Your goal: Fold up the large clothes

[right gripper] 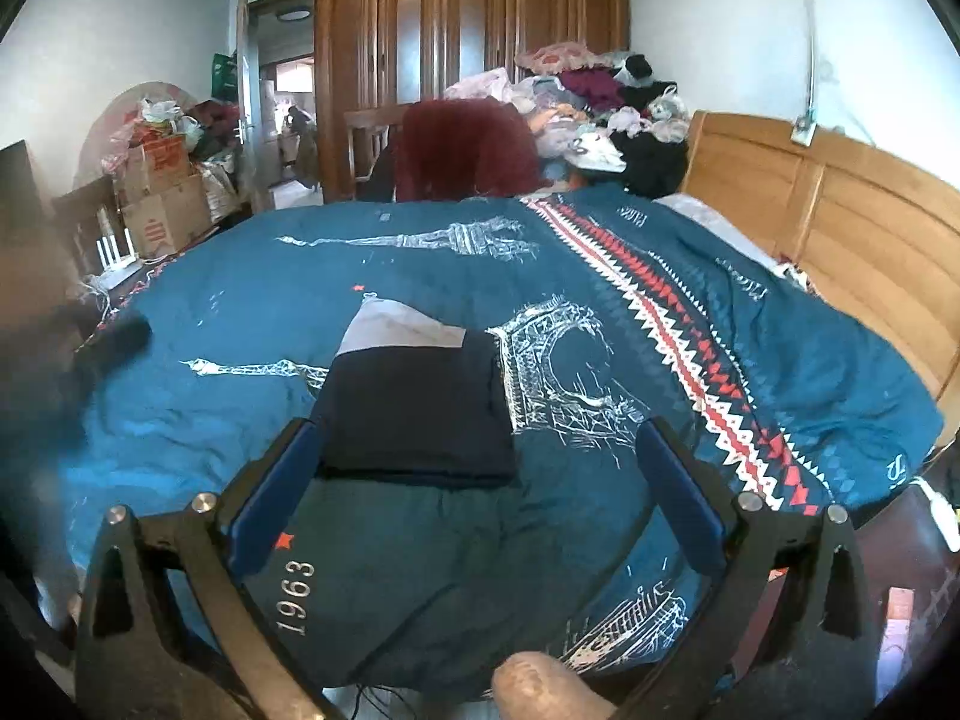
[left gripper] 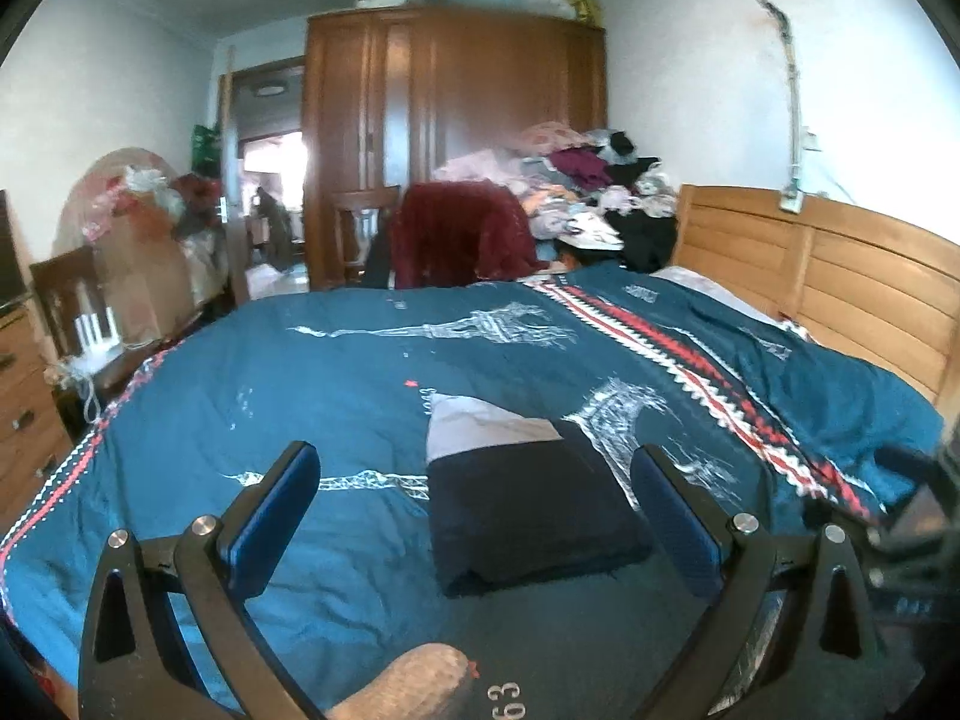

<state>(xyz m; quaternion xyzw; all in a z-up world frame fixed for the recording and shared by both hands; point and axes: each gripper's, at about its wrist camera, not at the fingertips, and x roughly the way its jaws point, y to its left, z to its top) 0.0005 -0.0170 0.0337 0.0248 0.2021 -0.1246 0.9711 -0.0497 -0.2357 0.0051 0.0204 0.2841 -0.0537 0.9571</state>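
Note:
A folded garment, dark navy with a pale grey end (left gripper: 528, 510) (right gripper: 417, 408), lies flat on the blue bedspread (left gripper: 300, 378) (right gripper: 240, 312). My left gripper (left gripper: 477, 474) hovers open just short of it, fingers wide on either side, nothing between them. My right gripper (right gripper: 477, 450) is open too, its left blue pad (right gripper: 273, 492) near the garment's near left corner. Neither gripper touches the cloth. A person's fingertip (left gripper: 408, 684) (right gripper: 540, 687) shows at the bottom edge of each view. The other gripper appears blurred at the right edge (left gripper: 912, 516) of the left wrist view and the left edge (right gripper: 114, 342) of the right wrist view.
A wooden headboard (left gripper: 840, 264) (right gripper: 840, 198) bounds the bed on the right. Beyond the far edge stand a chair draped in dark red cloth (left gripper: 462, 234) (right gripper: 468, 150), a heap of clothes (left gripper: 588, 180) (right gripper: 594, 102), a wardrobe (left gripper: 450, 108) and boxes (right gripper: 162, 198) at left.

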